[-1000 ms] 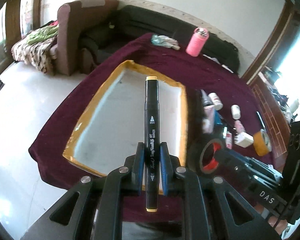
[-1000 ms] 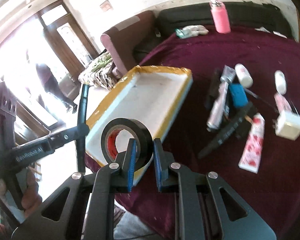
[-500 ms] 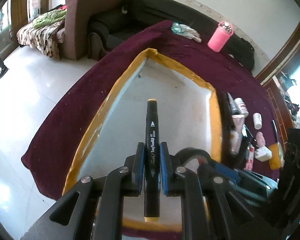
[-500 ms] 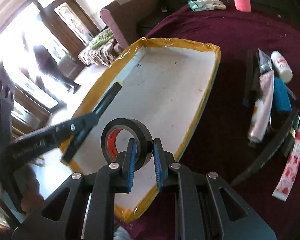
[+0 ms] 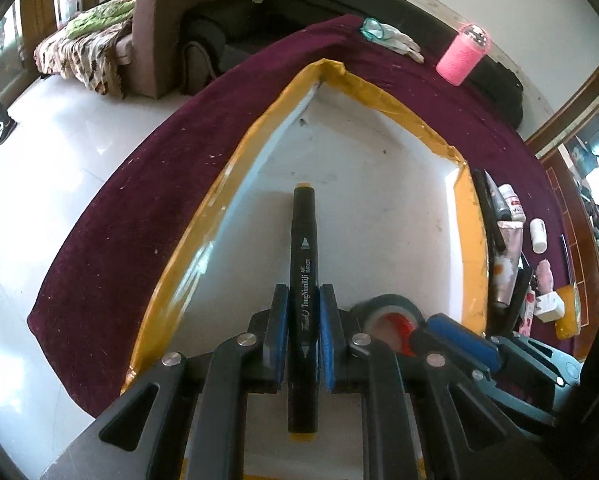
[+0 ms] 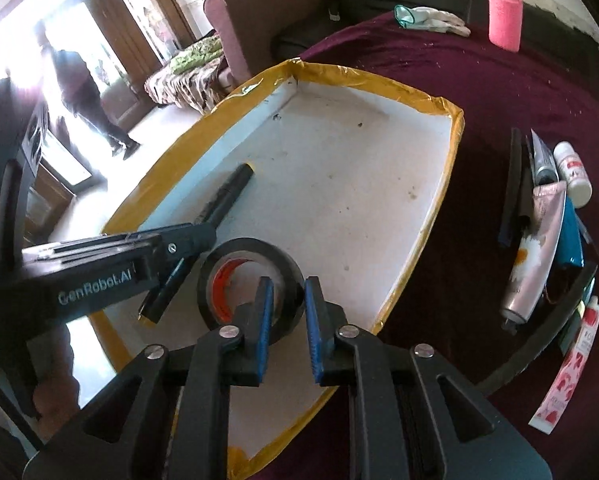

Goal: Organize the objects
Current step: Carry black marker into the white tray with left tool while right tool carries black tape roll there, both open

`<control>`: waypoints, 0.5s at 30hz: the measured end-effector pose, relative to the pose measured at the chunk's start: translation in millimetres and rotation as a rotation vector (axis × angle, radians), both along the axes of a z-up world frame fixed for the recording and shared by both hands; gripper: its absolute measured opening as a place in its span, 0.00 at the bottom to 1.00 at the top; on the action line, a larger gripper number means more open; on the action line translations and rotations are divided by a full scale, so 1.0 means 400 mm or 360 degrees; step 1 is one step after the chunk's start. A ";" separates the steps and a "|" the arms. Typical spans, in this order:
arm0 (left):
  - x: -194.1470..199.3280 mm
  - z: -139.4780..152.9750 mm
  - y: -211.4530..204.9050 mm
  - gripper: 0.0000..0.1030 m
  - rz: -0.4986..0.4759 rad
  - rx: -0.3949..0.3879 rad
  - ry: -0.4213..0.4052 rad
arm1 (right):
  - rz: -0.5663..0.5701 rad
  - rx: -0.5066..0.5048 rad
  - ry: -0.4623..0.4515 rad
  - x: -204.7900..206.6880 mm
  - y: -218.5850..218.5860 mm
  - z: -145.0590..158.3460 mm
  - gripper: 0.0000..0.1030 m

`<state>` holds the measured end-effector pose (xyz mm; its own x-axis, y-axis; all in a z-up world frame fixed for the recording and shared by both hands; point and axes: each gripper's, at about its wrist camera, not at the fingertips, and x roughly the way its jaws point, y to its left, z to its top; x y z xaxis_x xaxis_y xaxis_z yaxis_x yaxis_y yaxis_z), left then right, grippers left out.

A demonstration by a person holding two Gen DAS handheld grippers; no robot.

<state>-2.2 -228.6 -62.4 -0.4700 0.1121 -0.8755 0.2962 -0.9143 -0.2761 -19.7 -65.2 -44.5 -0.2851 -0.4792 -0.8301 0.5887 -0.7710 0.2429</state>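
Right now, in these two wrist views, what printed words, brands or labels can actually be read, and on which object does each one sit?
"TongNianRiji" and "ART MARKER": on the black yellow-capped marker pen, held in the left claw.
"GenRobot.AI": on the black body of the left claw, seen from the right wrist.
Small white bottles, pink tubes and red-patterned white tube: print too small or blurred.
Black tape roll: none visible.

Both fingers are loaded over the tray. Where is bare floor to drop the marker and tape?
The tray floor is bare from marker and tape roll to the far and right yellow walls. The cloth right of it is crowded with tubes and bottles.
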 end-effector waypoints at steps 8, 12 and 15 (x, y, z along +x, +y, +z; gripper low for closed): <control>0.006 0.003 -0.017 0.13 0.0014 0.0080 0.0099 | 0.0027 -0.0025 -0.0008 -0.002 -0.008 -0.002 0.13; 0.016 0.028 -0.024 0.23 -0.0002 0.0172 0.0197 | 0.0038 -0.0091 -0.0018 -0.007 -0.002 0.002 0.14; 0.030 0.059 -0.020 0.43 0.0021 0.0148 0.0291 | 0.0035 -0.0155 -0.0020 -0.011 0.013 0.008 0.22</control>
